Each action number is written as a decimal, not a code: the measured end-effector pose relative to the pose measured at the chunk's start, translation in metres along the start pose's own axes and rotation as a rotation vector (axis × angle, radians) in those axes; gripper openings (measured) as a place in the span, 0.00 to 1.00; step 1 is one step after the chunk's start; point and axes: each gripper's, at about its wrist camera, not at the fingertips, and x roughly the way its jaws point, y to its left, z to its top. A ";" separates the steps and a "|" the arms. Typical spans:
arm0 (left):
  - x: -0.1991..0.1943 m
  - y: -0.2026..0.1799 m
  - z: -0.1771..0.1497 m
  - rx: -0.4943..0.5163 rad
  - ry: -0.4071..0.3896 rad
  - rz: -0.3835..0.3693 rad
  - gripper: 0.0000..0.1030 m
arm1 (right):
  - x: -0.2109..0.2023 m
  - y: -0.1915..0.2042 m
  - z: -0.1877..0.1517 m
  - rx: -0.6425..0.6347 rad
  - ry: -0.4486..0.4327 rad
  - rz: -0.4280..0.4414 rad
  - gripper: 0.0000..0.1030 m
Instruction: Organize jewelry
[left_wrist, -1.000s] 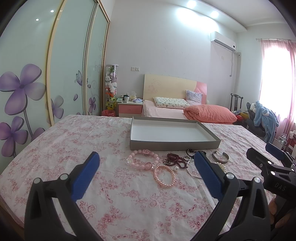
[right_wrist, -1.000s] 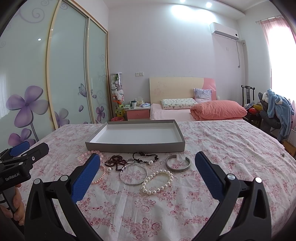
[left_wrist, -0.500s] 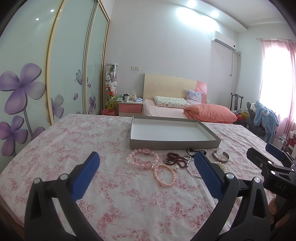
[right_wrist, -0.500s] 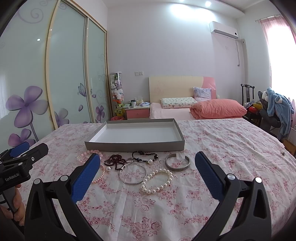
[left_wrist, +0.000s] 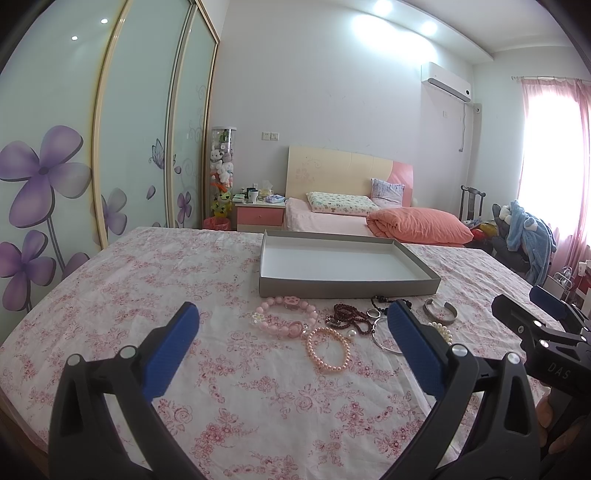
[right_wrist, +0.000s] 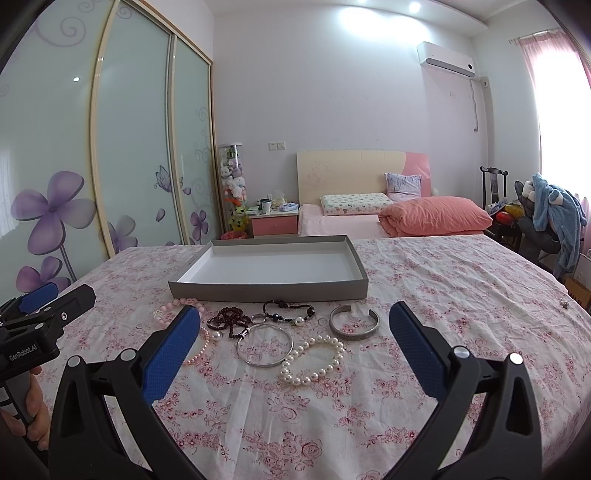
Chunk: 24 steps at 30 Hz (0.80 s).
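The left gripper is wide open and holds nothing; the right gripper is wide open too. Both hang over the worktop with its flowery cloth. Just past them lies the jewelry — a pink bead bracelet, a small pink pearl bracelet, dark beads, a silver ring bangle, white pearls and a silver cuff. Behind them sits the empty grey tray. The cloth right of the cuff is bare.

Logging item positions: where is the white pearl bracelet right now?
In the right wrist view the white pearl bracelet lies on the floral cloth, just right of the thin silver bangle and in front of the silver cuff.
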 end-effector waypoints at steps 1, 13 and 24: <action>0.000 0.000 0.000 0.000 0.000 0.000 0.96 | -0.001 -0.001 0.001 0.000 0.000 0.000 0.98; 0.000 0.000 0.000 0.001 0.001 -0.001 0.96 | 0.000 0.000 0.002 0.002 0.001 0.000 0.98; 0.012 0.000 -0.008 -0.010 0.043 0.011 0.96 | 0.008 -0.007 -0.009 0.022 0.039 0.005 0.98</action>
